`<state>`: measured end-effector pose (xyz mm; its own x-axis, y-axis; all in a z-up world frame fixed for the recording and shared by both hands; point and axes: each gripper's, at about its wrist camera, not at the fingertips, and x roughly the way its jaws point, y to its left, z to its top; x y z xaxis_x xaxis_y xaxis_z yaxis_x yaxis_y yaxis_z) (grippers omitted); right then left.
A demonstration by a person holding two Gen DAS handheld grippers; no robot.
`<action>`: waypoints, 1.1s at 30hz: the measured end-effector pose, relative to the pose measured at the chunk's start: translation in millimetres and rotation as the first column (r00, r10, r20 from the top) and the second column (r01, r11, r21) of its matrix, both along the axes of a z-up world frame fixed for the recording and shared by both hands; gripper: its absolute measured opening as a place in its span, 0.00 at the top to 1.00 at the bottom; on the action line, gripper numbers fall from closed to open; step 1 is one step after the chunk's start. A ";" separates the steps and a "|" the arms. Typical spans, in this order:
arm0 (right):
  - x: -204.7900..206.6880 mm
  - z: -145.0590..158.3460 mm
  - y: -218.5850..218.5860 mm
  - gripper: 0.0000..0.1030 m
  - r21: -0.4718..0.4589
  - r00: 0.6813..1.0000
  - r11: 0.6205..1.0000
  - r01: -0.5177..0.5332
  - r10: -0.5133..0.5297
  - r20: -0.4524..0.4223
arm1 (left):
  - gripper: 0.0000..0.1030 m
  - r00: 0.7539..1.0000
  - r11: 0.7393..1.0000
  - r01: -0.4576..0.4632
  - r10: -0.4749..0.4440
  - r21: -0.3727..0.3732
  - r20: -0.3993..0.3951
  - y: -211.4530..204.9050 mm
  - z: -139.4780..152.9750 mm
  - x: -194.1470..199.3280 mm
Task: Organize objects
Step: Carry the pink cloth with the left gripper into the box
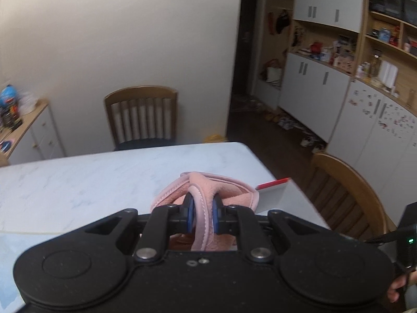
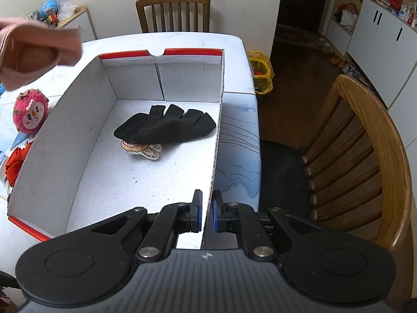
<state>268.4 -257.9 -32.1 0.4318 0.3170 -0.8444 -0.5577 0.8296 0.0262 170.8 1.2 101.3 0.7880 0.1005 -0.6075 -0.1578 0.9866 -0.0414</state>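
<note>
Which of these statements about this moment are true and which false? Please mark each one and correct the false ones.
1. The left gripper is shut on a pink fabric item. True.
2. The right gripper is open and clear of the box. False: it is shut on the right wall of the cardboard box.
3. A black glove lies inside the box. True.
4. The black glove lies alone on the box floor. False: it partly covers a small cartoon figure.
5. The pink plush toy is inside the box. False: it sits on the table, outside the box's left wall.
</note>
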 end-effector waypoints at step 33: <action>1.9 -0.7 -2.1 0.93 0.007 1.000 1.000 -0.022 0.022 -0.007 | 0.89 0.941 0.976 0.219 -0.208 0.009 -0.268 -116.2 -139.6 106.6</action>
<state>270.4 -260.0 -32.8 0.4190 0.3321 -0.8451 -0.5754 0.8171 0.0358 277.4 -115.0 -38.3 0.6056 -0.0253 -0.7954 0.0567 0.9983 0.0114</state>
